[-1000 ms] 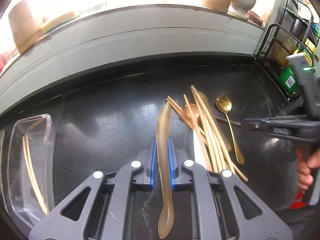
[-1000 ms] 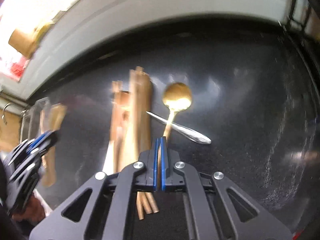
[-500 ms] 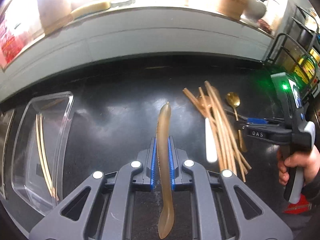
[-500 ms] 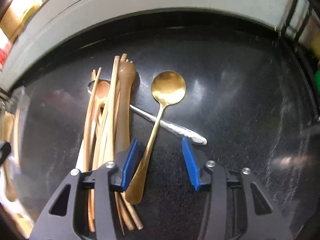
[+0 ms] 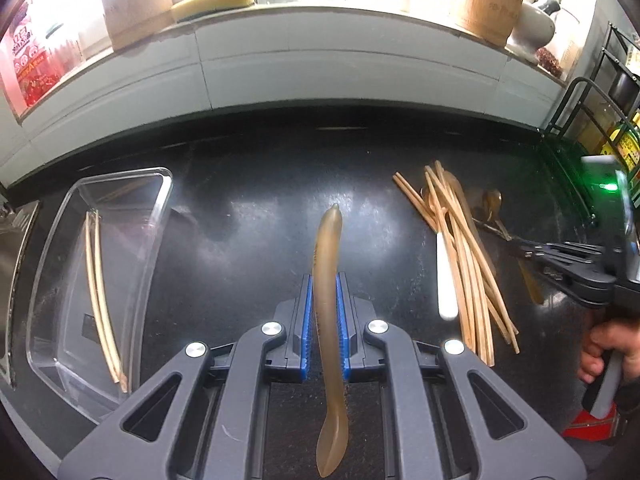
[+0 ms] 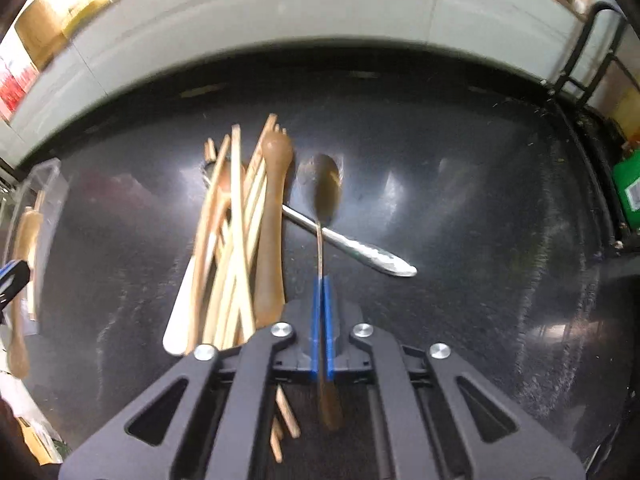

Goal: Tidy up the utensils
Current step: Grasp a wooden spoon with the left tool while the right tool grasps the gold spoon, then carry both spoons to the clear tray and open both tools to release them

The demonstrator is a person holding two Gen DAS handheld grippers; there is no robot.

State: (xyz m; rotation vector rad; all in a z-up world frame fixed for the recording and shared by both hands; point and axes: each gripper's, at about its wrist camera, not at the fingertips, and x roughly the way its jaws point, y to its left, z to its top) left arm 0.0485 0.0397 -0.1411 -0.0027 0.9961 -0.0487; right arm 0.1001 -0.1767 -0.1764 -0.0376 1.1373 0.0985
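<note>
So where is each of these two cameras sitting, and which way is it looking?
Left wrist: on the left gripper, looking down along it at the counter; it holds a brown spoon; a hand shows.
Right wrist: on the right gripper, looking down; shut on the gold spoon.
Both show the chopsticks and clear tray.

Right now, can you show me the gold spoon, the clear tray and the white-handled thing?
gold spoon [image 6: 325, 190]: right wrist view, on its bowl.
clear plastic tray [image 5: 162, 200]: left wrist view, on its right wall.
white-handled utensil [image 5: 445, 276]: left wrist view, on the middle of its handle.
</note>
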